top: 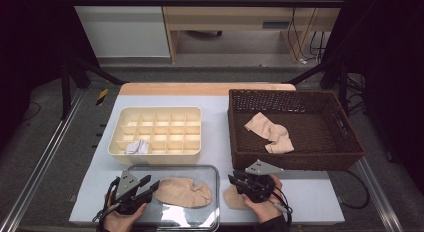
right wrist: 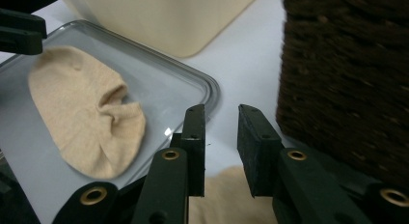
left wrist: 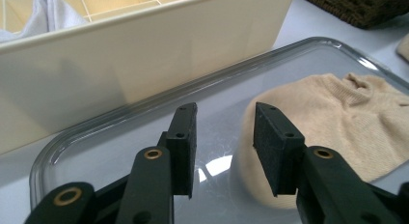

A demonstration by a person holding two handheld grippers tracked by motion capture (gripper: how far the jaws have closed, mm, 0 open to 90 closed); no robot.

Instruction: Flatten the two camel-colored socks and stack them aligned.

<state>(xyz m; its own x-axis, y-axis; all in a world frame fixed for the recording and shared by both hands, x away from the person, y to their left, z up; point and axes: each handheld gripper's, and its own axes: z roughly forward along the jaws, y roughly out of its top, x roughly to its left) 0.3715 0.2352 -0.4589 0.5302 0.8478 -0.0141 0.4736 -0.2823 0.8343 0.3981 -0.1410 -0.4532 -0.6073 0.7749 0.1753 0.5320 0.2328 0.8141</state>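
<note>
Black pads of the left tool (left wrist: pixel 224 137) stand parted with nothing between them, just short of the toe end of the beige sock (left wrist: pixel 333 122) that lies flat on the clear glass tray (left wrist: pixel 144 105). The right tool (right wrist: pixel 221 137) is narrower but also parted and empty, hovering over bare desk (right wrist: pixel 246 60) beside the tray's corner, with a second beige sock (right wrist: pixel 226 195) lying under it on the desk.

From where I stand, the first worry is the tray. It is smooth and the sock lies thin on it, so a pinch that comes in too flat could slide the cloth along the glass instead of lifting it, or the pads could scrape the glass and shove the whole tray toward the cream divider box (top: pixel 155 129) just behind it.

The second sock sits mostly hidden beneath the right tool and hand in the high view, so a blind close there could catch only a fold, and the sock might drop partway.

Farther out, the cells of the divider box look small; one already holds a white sock (top: pixel 136 147). A loosely bunched sock could drape over a wall into two cells. The wicker basket (top: pixel 295 164) stands close on the right, with a further beige sock (top: pixel 270 132) inside, and its rough rim could snag any cloth swung past it.
</note>
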